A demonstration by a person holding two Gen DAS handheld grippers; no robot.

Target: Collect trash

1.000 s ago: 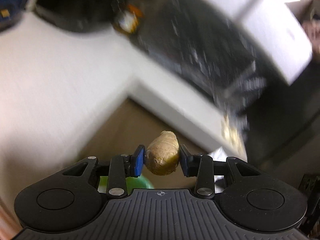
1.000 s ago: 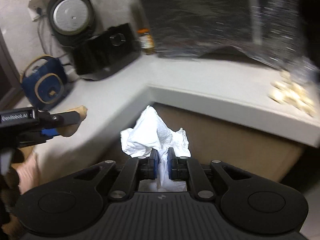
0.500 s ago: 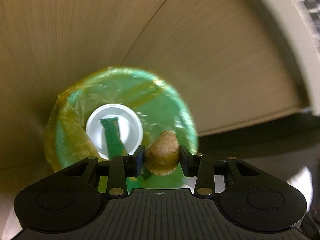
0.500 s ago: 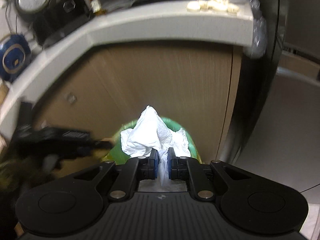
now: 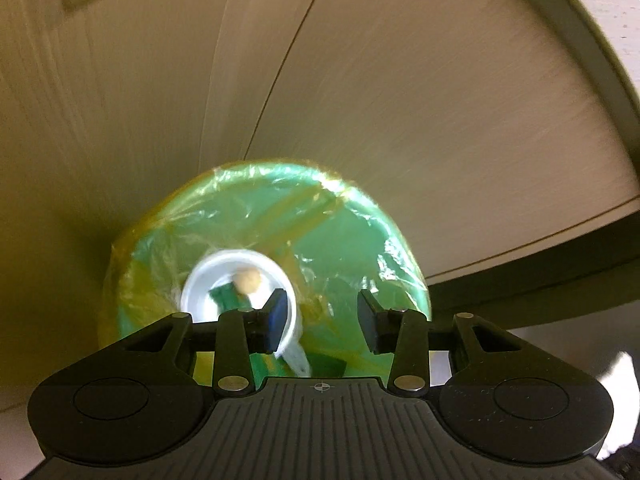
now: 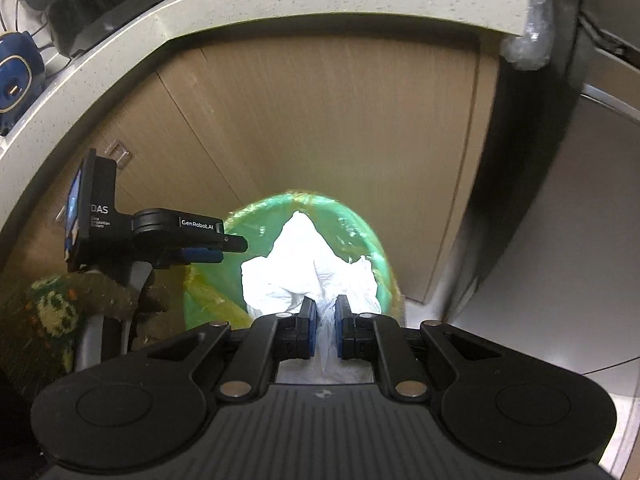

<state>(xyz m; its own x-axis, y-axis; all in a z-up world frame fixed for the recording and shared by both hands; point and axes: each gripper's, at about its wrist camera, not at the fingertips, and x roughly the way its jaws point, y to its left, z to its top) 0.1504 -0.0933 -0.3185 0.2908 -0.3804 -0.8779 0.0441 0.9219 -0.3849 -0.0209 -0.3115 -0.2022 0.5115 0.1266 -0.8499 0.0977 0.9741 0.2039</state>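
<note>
A bin lined with a green bag stands on the floor against wooden cabinet doors. My left gripper is open and empty above it. A brown ginger piece is blurred inside the bin over a white paper cup. My right gripper is shut on a crumpled white tissue and holds it above the bin. The left gripper also shows in the right wrist view, at the bin's left rim.
Wooden cabinet doors rise behind the bin under a pale stone counter edge. Dark appliances sit on the counter at upper left. A dark curved post stands to the right. Grey floor lies right of it.
My left gripper has opened and the ginger piece has dropped into the bin. Both grippers came down from the counter to the bin. The right gripper still holds the tissue.
</note>
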